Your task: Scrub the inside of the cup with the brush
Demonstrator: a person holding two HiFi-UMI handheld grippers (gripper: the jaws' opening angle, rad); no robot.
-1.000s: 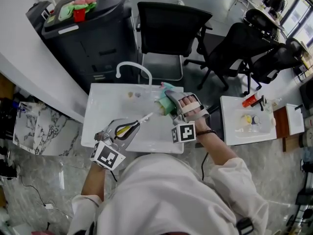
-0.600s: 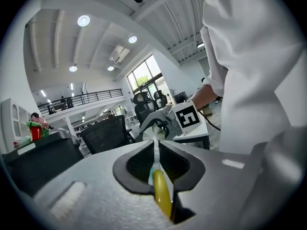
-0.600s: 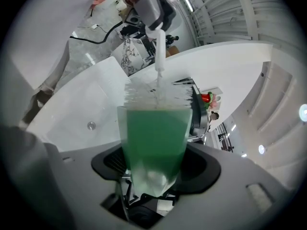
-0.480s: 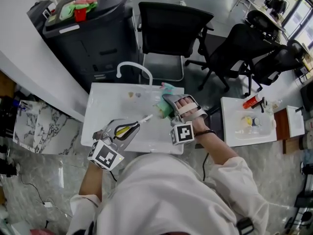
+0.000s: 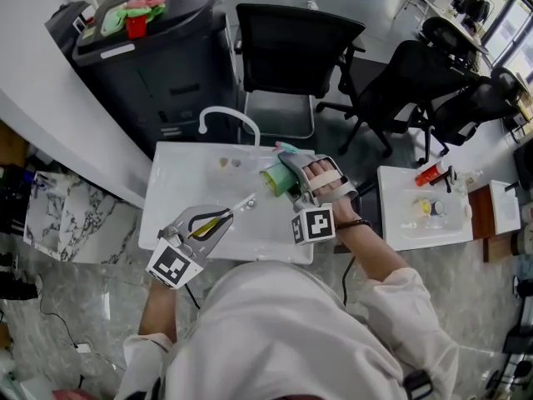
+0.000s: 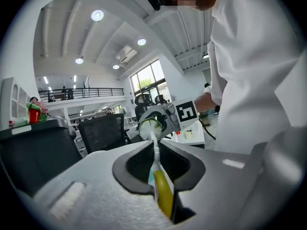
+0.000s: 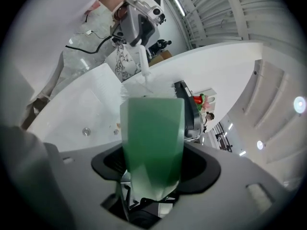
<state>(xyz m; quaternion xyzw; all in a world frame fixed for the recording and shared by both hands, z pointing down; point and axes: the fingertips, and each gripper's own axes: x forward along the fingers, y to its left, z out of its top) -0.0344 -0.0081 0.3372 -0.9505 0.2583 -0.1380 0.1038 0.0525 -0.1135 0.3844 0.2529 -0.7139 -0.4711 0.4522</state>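
Right gripper (image 5: 281,172) clamped on green cup (image 5: 272,178), held on its side over white sink (image 5: 171,192); left gripper (image 5: 221,216) clenched on yellow-handled brush (image 6: 156,164), bristle head just outside cup mouth.

Cup (image 5: 272,178): translucent green, faceted walls, tapered toward base. Base clamped in right claw (image 7: 152,163), held clear above white sink (image 5: 175,182), right part. Tipped on side, mouth facing left and slightly near, toward brush.

Brush (image 5: 218,217): yellow handle, thin white neck, round white bristle head. Handle gripped in left claw (image 6: 157,163), near-left part of sink. Neck angled right and far, head aimed at cup mouth, very close to rim; cannot tell whether bristles are inside.
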